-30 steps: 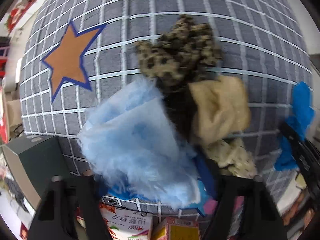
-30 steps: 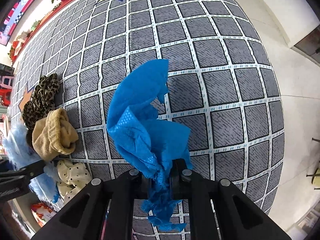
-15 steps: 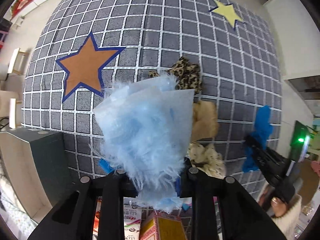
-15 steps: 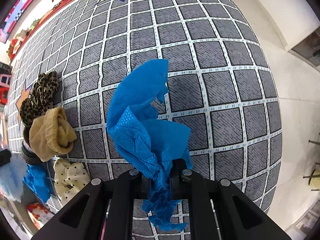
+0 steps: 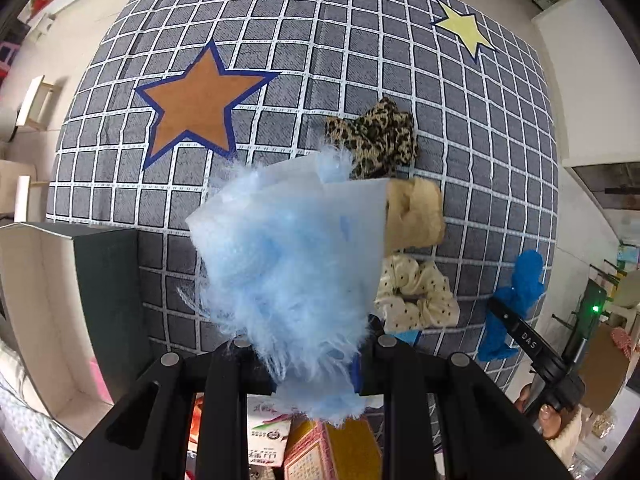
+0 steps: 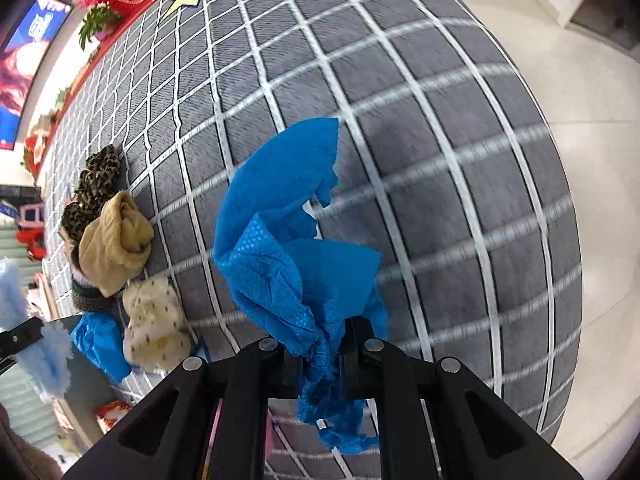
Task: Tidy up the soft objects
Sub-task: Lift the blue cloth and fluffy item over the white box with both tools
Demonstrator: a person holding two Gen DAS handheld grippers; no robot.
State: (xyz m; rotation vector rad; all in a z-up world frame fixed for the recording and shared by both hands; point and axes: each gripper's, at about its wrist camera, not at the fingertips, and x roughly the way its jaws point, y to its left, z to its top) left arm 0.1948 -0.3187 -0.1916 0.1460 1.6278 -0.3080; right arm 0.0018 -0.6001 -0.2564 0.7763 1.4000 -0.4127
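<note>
My left gripper (image 5: 316, 364) is shut on a light-blue fluffy piece (image 5: 288, 264) in a clear wrapper, held high over the grey checked mat (image 5: 360, 40). My right gripper (image 6: 324, 352) is shut on a crumpled blue non-woven cloth (image 6: 288, 240) that hangs above the mat (image 6: 440, 160). On the mat lie a leopard-print scrunchie (image 5: 376, 140), a tan rolled cloth (image 5: 416, 216) and a cream dotted scrunchie (image 5: 416, 296). The right wrist view shows the same pile (image 6: 116, 244) at the left, with a second blue cloth (image 6: 100, 340) beside it.
A dark green box (image 5: 108, 300) with a white inside stands open at the mat's left edge. Printed cartons (image 5: 328, 448) lie below the left gripper. An orange star (image 5: 196, 104) and a yellow star (image 5: 464, 28) mark the mat. Pale floor surrounds it.
The left gripper closed on the fluffy piece and lifted it, so the mat looks farther away. The right gripper carried the blue cloth sideways and rolled, still gripping it.
</note>
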